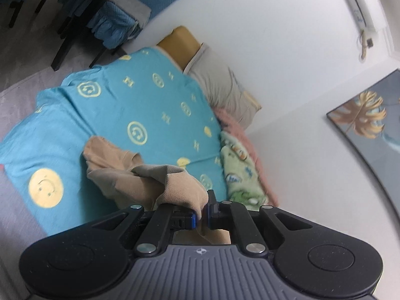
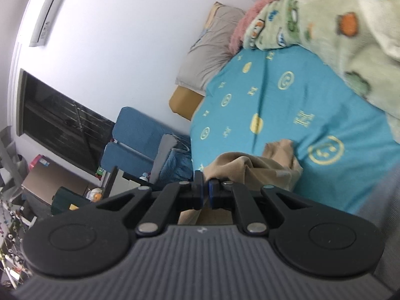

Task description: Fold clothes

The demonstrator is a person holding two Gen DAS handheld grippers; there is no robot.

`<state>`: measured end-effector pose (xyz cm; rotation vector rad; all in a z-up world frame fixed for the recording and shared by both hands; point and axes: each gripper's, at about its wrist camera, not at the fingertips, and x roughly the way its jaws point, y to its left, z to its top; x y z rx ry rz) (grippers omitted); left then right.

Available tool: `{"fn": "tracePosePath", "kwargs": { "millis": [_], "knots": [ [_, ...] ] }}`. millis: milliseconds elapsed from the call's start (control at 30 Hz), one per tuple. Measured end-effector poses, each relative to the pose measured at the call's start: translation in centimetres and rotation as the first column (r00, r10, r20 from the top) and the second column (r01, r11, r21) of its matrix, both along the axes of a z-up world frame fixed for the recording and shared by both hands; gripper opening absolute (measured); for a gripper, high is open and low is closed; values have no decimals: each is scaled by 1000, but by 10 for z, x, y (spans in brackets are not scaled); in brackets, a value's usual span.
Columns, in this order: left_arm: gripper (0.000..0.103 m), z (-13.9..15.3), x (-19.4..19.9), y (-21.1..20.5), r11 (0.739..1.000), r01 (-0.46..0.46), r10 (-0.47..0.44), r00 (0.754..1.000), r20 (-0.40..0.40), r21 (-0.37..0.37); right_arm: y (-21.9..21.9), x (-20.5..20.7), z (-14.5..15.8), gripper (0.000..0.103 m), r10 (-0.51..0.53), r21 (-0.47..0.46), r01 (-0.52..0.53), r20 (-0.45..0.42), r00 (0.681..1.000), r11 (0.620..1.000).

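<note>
A tan garment (image 1: 140,180) lies crumpled on a bed with a turquoise sheet (image 1: 130,100) printed with yellow smiley faces. My left gripper (image 1: 200,215) is shut on a fold of the tan garment and holds it raised above the bed. In the right wrist view, my right gripper (image 2: 205,192) is shut on another edge of the same tan garment (image 2: 252,167), which hangs bunched over the turquoise sheet (image 2: 287,105).
A green patterned blanket (image 1: 240,170) and a pink blanket (image 1: 235,122) are heaped along the wall side of the bed, next to a grey pillow (image 1: 220,85). A blue chair (image 2: 140,135) stands beside the bed. A cardboard box (image 2: 50,180) and clutter sit on the floor.
</note>
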<state>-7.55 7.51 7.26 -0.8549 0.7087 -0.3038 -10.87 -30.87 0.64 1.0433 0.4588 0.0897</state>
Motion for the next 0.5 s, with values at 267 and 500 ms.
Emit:
{"fn": "tracePosePath", "kwargs": {
  "millis": [267,500],
  "knots": [
    [9,-17,40,0,999,-39,43,988,-147,33,3,35,-15,7,-34,9,35,-84,996,999],
    [10,-54,117,-8,992,-77,102,958,-267,101,2,105,-43,7,-21,-22,17,-187,982,1000]
  ]
}}
